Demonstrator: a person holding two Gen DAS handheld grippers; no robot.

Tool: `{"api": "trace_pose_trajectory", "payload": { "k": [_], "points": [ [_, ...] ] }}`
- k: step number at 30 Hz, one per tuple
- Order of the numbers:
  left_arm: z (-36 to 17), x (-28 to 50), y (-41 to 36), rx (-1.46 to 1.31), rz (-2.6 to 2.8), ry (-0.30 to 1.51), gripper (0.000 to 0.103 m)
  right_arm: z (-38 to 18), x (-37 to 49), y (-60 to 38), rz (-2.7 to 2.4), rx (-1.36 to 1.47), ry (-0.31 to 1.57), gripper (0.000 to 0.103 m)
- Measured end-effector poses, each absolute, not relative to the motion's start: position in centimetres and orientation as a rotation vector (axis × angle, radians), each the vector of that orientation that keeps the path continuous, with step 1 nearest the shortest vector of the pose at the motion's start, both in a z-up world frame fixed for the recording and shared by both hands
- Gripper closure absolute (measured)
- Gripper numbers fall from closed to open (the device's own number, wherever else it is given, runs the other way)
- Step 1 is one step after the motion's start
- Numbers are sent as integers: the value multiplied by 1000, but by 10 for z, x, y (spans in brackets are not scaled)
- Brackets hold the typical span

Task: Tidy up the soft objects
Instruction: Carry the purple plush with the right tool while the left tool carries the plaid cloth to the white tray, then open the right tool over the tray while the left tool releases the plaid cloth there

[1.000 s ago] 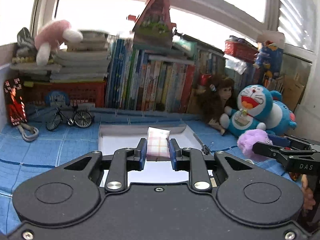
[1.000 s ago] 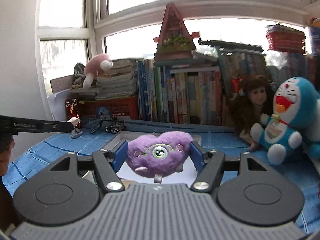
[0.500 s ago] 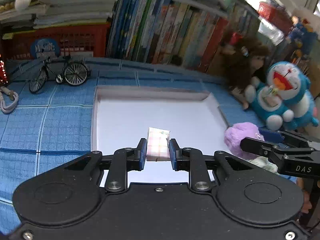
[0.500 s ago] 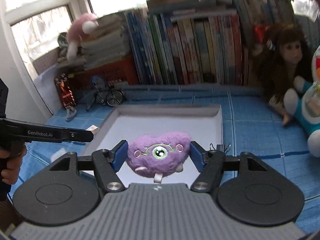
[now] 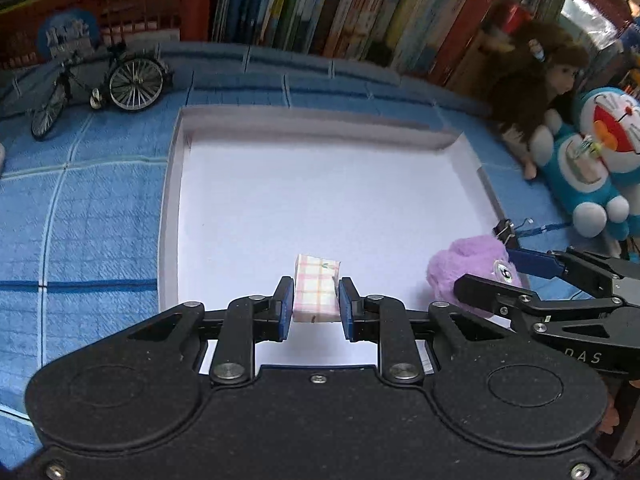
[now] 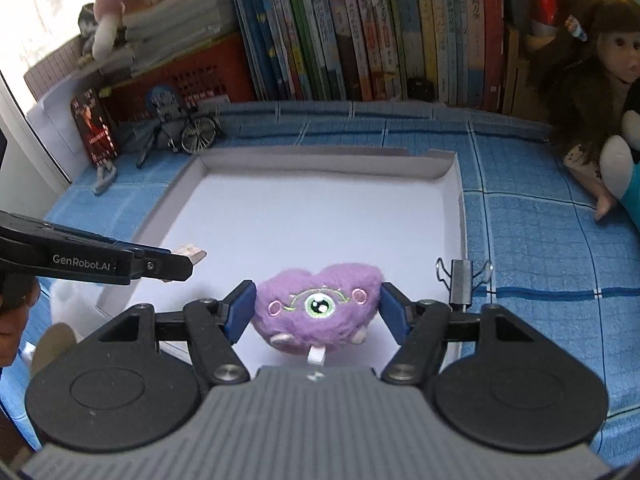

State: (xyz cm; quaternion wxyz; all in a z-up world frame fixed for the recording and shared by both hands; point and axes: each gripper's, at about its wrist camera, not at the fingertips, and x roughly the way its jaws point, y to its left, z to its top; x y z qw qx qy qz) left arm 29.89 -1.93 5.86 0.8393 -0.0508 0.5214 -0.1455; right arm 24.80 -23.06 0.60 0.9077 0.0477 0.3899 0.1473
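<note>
Now the left gripper is clamping a pink plaid tissue pack and the right gripper is squeezing a purple plush, both hovering over the white tray's near edge. Placing seems in hand; next, lowering and releasing inside.

Daylight is coming through a window at upper left, a book row is lining the blue-clothed desk.
</note>
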Motion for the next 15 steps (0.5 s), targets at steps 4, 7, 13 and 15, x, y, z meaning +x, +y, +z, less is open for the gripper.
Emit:
{"api": "trace_pose_trajectory", "payload": {
  "k": [4, 7, 13, 15],
  "points": [
    [49, 303, -21, -88, -290, 1142, 81, 1, 253, -227, 300, 88, 842, 33],
    [45, 305, -21, -83, -291, 1161, 80, -3, 256, -224, 305, 76, 863, 33],
    [38, 308, -18, -87, -267, 1185, 72, -9, 255, -222, 306, 81, 879, 31],
    [40, 308, -16, -95, -268, 1181, 65, -8, 254, -223, 307, 93, 872, 29]
  ]
}}
